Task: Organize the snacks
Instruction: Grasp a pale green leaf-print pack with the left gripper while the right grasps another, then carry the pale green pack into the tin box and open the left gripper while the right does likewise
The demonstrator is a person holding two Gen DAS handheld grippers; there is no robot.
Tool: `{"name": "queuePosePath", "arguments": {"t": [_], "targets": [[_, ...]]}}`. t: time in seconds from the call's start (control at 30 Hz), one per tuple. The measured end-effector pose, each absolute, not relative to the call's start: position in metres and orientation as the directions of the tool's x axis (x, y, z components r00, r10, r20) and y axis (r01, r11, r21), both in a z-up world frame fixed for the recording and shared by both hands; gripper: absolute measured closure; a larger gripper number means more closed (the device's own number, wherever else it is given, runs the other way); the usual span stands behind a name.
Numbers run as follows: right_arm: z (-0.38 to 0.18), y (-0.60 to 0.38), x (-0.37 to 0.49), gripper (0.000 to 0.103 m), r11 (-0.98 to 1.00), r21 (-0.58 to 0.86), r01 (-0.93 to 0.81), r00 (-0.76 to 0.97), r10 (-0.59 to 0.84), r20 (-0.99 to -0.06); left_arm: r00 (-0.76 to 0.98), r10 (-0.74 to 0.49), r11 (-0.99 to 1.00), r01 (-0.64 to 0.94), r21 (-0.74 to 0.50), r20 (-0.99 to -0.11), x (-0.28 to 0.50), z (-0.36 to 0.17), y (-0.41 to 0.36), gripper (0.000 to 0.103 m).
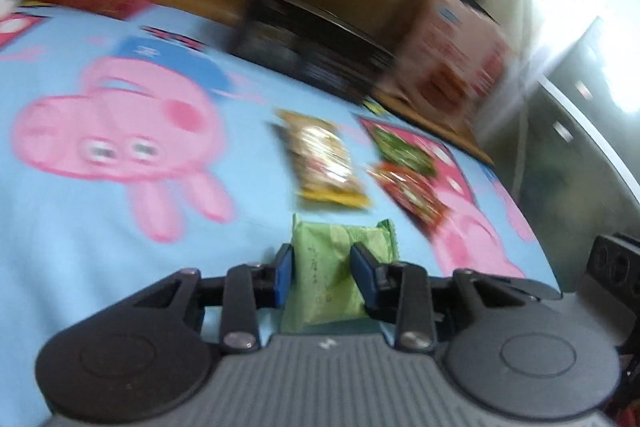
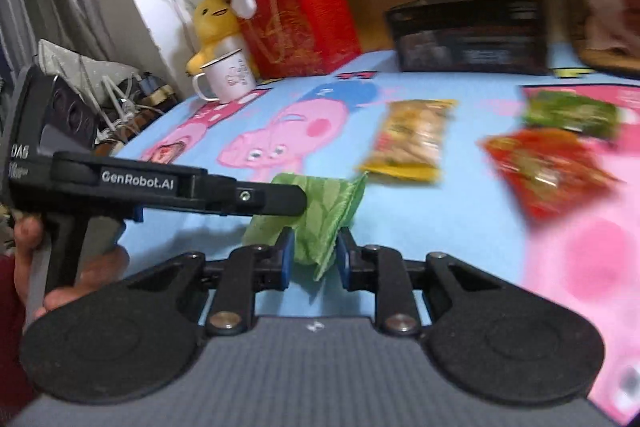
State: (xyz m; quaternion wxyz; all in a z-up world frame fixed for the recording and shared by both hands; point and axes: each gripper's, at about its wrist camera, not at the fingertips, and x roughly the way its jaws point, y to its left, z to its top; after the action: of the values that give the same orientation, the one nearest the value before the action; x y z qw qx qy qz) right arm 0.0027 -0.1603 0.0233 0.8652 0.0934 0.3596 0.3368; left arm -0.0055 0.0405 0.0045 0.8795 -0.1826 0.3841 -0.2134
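A light green snack packet (image 1: pixel 320 291) sits low over the blue cartoon-pig cloth (image 1: pixel 80 247), and both grippers are shut on it. My left gripper (image 1: pixel 322 255) pinches its middle between blue pads. In the right wrist view, my right gripper (image 2: pixel 314 241) clamps the near end of the green packet (image 2: pixel 332 199), while the left gripper (image 2: pixel 294 203) reaches in from the left over it. Beyond lie a yellow snack bag (image 2: pixel 412 139), a red one (image 2: pixel 548 171) and a dark green one (image 2: pixel 572 113). A black basket (image 2: pixel 472 35) stands at the back.
A red box (image 2: pixel 304 19), a white mug (image 2: pixel 228 77) and plush toys (image 2: pixel 216 23) crowd the back left corner. A pink bag (image 1: pixel 452 47) stands right of the basket. Cables (image 2: pixel 120 107) lie off the left edge. A hand (image 2: pixel 84 267) holds the left gripper's handle.
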Motion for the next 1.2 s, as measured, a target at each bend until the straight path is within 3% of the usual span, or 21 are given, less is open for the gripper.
{"name": "queuePosePath", "arguments": {"t": [0.1, 0.23, 0.3, 0.37, 0.43, 0.6, 0.63, 0.67, 0.83, 1.2], "targets": [[0.024, -0.186, -0.014, 0.072, 0.798, 0.367, -0.479, 0.565, 0.600, -0.566, 0.561, -0.562, 0.824, 0.315, -0.471, -0.608, -0.001, 0.005, 0.007, 0.071], [0.023, -0.207, -0.027, 0.053, 0.840, 0.317, -0.441, 0.624, 0.541, -0.564, 0.519, -0.586, 0.810, 0.376, -0.450, -0.622, 0.006, 0.006, -0.022, 0.071], [0.023, -0.208, -0.031, 0.052, 0.854, 0.274, -0.443, 0.644, 0.516, -0.565, 0.523, -0.582, 0.813, 0.380, -0.441, -0.623, 0.007, 0.008, -0.025, 0.069], [0.022, -0.207, -0.035, 0.032, 0.862, 0.202, -0.465, 0.660, 0.490, -0.570, 0.527, -0.584, 0.812, 0.385, -0.438, -0.618, 0.006, 0.011, -0.022, 0.066], [0.019, -0.204, -0.038, 0.022, 0.863, 0.134, -0.487, 0.677, 0.471, -0.565, 0.523, -0.584, 0.811, 0.396, -0.430, -0.620, 0.004, 0.013, -0.021, 0.062], [0.006, -0.201, -0.030, 0.022, 0.864, 0.045, -0.502, 0.684, 0.428, -0.591, 0.490, -0.584, 0.807, 0.436, -0.398, -0.647, 0.004, 0.007, -0.032, 0.066], [0.007, -0.203, -0.031, 0.028, 0.863, 0.051, -0.503, 0.685, 0.433, -0.586, 0.485, -0.585, 0.804, 0.453, -0.385, -0.650, 0.003, 0.007, -0.037, 0.069], [0.007, -0.202, -0.030, 0.042, 0.861, 0.060, -0.505, 0.684, 0.442, -0.581, 0.468, -0.600, 0.791, 0.467, -0.394, -0.649, 0.004, 0.007, -0.040, 0.069], [0.016, -0.197, -0.019, 0.064, 0.867, 0.027, -0.498, 0.699, 0.419, -0.579, 0.506, -0.589, 0.802, 0.464, -0.376, -0.631, 0.017, 0.024, -0.032, 0.071], [0.074, -0.178, 0.112, 0.066, 0.841, 0.093, -0.532, 0.747, 0.519, -0.415, 0.709, -0.484, 0.875, 0.396, -0.278, -0.513, 0.124, 0.109, -0.002, 0.070]]}}
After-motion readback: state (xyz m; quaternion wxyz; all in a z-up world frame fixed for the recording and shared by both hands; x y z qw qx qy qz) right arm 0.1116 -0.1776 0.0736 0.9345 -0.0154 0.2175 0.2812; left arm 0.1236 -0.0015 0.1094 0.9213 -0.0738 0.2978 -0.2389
